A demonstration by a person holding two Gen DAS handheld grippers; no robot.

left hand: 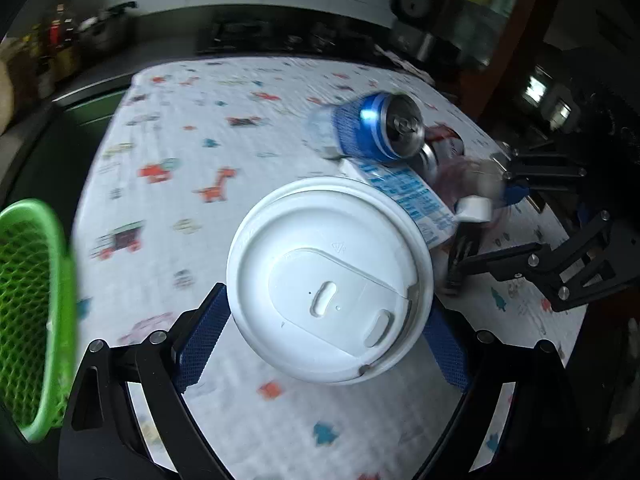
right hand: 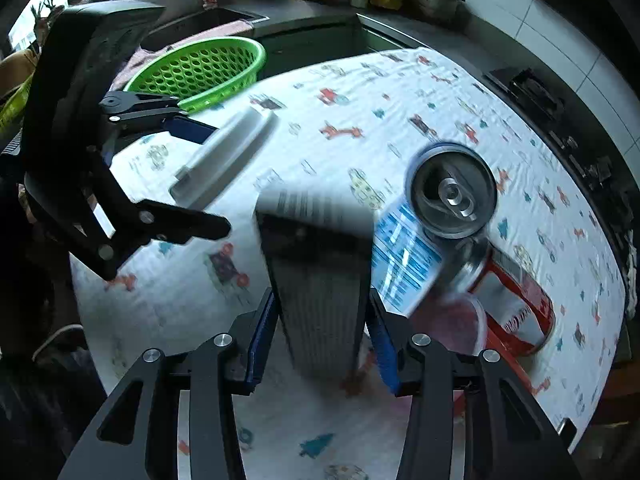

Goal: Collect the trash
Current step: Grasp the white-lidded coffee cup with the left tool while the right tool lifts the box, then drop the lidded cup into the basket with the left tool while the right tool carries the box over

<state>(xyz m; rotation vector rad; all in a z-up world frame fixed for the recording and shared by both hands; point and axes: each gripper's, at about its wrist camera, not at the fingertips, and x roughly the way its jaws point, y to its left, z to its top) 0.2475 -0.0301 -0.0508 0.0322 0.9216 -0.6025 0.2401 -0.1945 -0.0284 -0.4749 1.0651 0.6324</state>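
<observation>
A paper cup with a white lid (left hand: 328,280) sits between the blue pads of my left gripper (left hand: 326,304), which is shut on it; the right wrist view shows the cup (right hand: 224,152) tilted and off the cloth. My right gripper (right hand: 320,300) is shut on a dark grey ribbed box (right hand: 320,264) with printed text on its top. Lying together beyond it are a blue can (right hand: 452,196), a red can (right hand: 516,292) and a white-and-blue carton (right hand: 404,256). In the left wrist view the blue can (left hand: 372,128) and carton (left hand: 408,196) lie behind the lid.
A green perforated basket (right hand: 200,68) stands at the table's far left corner and fills the left edge of the left wrist view (left hand: 28,300). A white cloth with cartoon prints (left hand: 180,140) covers the table. A dark kitchen counter with a sink (right hand: 208,20) lies beyond.
</observation>
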